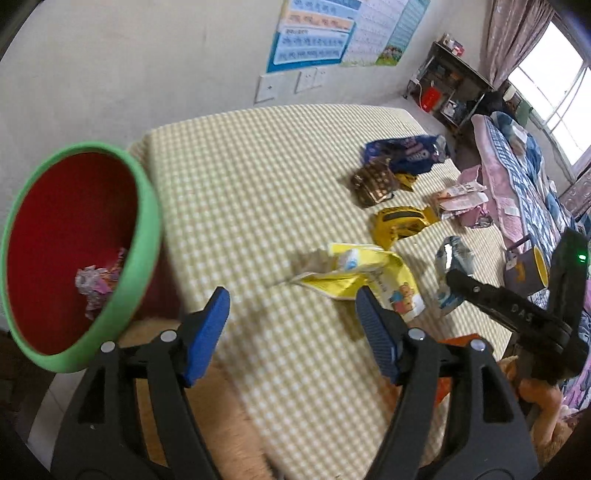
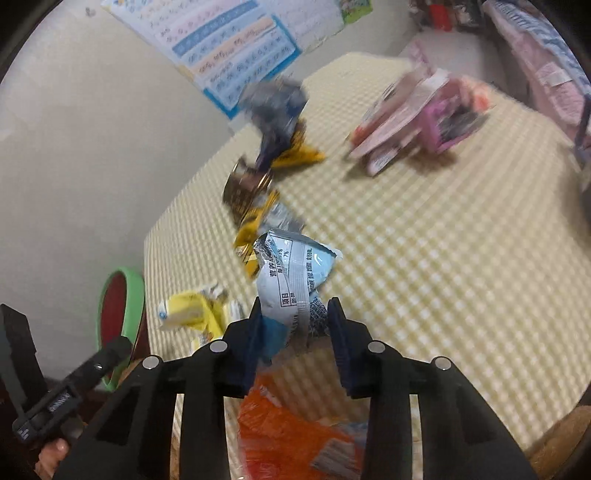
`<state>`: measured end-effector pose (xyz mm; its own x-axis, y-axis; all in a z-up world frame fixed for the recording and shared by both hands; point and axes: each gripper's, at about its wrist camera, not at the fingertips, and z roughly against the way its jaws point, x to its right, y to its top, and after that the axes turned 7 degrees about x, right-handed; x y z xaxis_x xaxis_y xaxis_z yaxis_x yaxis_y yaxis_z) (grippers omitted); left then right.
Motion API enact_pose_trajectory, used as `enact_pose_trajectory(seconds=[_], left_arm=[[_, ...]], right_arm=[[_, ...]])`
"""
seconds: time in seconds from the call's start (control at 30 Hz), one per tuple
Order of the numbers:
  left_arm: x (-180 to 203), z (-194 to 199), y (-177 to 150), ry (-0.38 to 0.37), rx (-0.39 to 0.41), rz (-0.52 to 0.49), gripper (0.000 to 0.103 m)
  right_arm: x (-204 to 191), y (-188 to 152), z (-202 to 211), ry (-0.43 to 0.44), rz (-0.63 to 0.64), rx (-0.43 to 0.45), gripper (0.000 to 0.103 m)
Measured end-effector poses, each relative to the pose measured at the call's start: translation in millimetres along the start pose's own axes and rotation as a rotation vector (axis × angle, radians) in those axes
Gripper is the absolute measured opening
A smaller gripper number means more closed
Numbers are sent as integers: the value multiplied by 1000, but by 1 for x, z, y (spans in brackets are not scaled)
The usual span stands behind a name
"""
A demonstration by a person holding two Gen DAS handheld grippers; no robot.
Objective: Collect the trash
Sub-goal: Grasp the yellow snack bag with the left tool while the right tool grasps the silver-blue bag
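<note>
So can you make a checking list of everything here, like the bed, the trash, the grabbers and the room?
Surface: checkered yellow mattress.
Job's things: red bin with green rim holds crumpled pink trash; yellow wrapper, gold bag, brown packet, blue cookie bag, pink wrappers lie loose.
Clutter: mug.
Grippers: left gripper open, empty; right gripper around light-blue wrapper.
Cables: nothing seen.
Surroundings: wall poster, shelf, window.

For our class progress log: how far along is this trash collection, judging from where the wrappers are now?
Done: one crumpled pink wrapper lies in the green-rimmed red bin.
In hand: the right claw grips a light blue foil packet; the left claw is open.
Left: yellow packet, gold, brown, dark blue and pink wrappers remain on the checked mattress.
</note>
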<state>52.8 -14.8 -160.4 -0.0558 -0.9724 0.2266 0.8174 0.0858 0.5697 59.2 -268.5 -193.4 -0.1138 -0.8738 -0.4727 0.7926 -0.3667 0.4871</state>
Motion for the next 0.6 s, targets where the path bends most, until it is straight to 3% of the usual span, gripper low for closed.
enact_pose_trajectory(seconds=[0.17,0.37,0.6], left_arm=[[19,-25,4,-26,-38,22,71],[38,-40,10,-33,-17,24,75],[57,-60,10,-16,-53,-18,80]], right_arm=[[1,9,17,-45,30,84,34],[3,8,9,-34,24,74,35],[8,6,10,-17,6,61,35]])
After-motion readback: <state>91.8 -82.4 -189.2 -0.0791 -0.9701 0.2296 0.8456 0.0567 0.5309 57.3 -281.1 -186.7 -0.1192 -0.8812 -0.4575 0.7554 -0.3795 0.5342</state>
